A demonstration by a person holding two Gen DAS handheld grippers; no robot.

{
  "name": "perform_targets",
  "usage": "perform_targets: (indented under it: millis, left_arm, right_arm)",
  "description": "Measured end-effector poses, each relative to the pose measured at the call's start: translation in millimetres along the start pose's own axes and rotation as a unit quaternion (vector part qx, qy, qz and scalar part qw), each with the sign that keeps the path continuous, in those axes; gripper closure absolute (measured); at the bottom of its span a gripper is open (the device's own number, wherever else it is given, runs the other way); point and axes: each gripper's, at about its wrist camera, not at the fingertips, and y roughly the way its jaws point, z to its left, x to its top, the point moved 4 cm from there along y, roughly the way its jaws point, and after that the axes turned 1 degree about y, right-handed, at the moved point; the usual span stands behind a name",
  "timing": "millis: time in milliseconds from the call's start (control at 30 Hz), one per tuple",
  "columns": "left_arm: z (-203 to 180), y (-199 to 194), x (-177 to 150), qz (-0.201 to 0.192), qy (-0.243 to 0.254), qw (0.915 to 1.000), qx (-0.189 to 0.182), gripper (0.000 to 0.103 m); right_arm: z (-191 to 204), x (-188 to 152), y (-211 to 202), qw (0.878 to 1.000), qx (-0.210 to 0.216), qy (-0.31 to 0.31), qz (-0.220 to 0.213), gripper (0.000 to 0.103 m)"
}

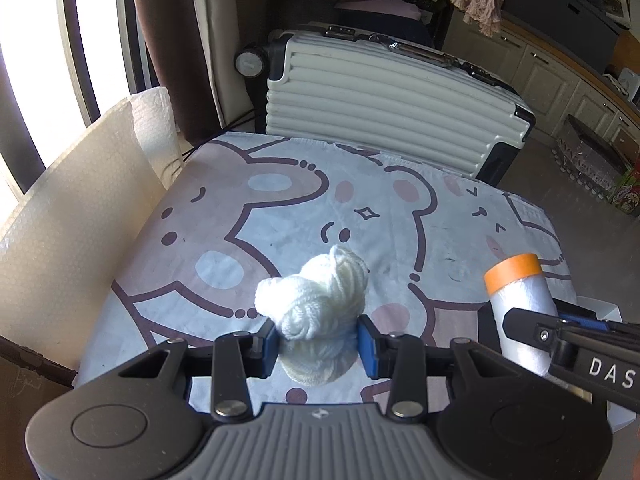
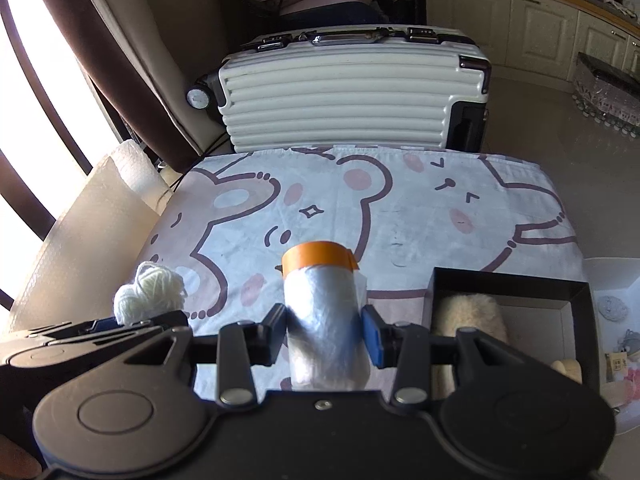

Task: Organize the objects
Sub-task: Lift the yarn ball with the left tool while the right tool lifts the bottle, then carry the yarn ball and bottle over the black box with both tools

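Note:
My left gripper [image 1: 318,346] is shut on a white ball of yarn [image 1: 316,308] and holds it above the bear-print cloth [image 1: 256,216]. My right gripper [image 2: 326,336] is shut on a white plastic roll with an orange tape end [image 2: 324,312], held upright over the cloth. The roll also shows in the left wrist view [image 1: 520,304], and the yarn shows in the right wrist view [image 2: 150,290]. A black open box [image 2: 516,296] with a fluffy cream item [image 2: 468,316] inside sits at the table's right front.
A white ribbed suitcase [image 2: 340,96] lies behind the table. A roll of bubble wrap [image 1: 68,216] leans at the left edge. A window and brown curtain [image 2: 88,40] are at left. Cabinets [image 2: 520,24] and a tiled floor lie to the right.

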Motion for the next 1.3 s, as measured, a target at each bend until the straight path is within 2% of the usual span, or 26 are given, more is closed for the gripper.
perform_targets:
  millis: [133, 567, 1067, 1300]
  left_arm:
    - [-6, -15, -2, -0.013, 0.014, 0.9998, 0.003, 0.062]
    - [-35, -44, -7, -0.032, 0.045, 0.9983, -0.017, 0.062]
    - [-67, -39, -10, -0.032, 0.065, 0.9965, -0.041, 0.062]
    - [-91, -30, -10, -0.029, 0.073, 0.9944, -0.07, 0.062]
  right_arm:
    - [-7, -6, -15, 1.0, -0.014, 0.003, -0.004, 0.061]
    - [-41, -17, -56, 0.999, -0.027, 0.027, -0.03, 0.061]
    - [-82, -17, -72, 0.996, -0.032, 0.064, -0.049, 0.061]
    - [-112, -17, -74, 0.992, -0.049, 0.095, -0.062, 0.061]
